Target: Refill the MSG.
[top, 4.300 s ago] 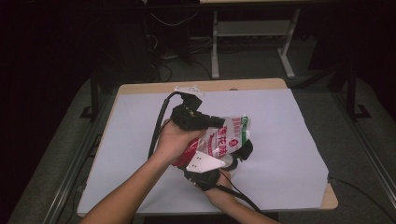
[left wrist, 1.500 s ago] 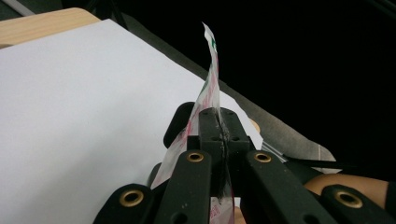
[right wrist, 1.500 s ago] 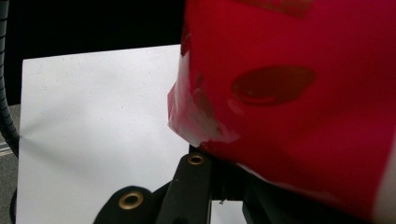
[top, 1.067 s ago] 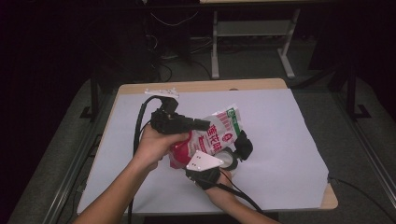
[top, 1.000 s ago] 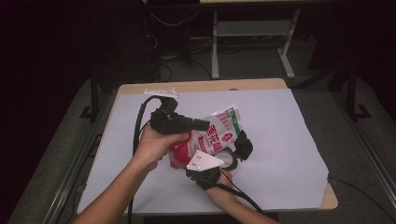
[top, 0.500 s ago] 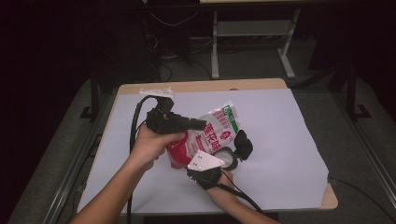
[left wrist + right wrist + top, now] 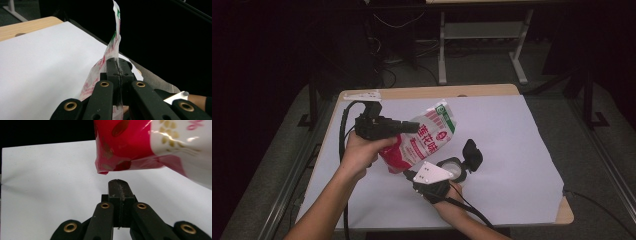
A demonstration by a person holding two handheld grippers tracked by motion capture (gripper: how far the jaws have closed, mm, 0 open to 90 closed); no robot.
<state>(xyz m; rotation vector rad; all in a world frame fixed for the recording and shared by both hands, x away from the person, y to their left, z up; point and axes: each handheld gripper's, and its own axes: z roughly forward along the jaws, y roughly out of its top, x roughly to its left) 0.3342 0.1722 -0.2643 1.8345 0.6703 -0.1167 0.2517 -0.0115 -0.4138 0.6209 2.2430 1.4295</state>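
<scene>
The left gripper point(image 7: 404, 127), fingers clamped on its edge, held the red-and-white snack bag point(image 7: 422, 137) tilted above the desk point(image 7: 512, 150) at frame centre; the right gripper point(image 7: 118, 185), fingers pressed together and empty, sat just below the bag's red corner. Lifting looked done, with emptying or setting down left. Against 4.3 seconds earlier, the bag had risen and shifted toward the upper left.

A glossy, crinkled plastic snack pouch point(image 7: 424, 137) in red and white is catching the light. Matt white paper point(image 7: 512, 150) is covering a pale wooden table point(image 7: 482, 91). Both grippers, left point(image 7: 117, 68) and right point(image 7: 119, 191), are showing matt black plastic jaws with brass-coloured rivets and slightly scuffed, dusty tips.
</scene>
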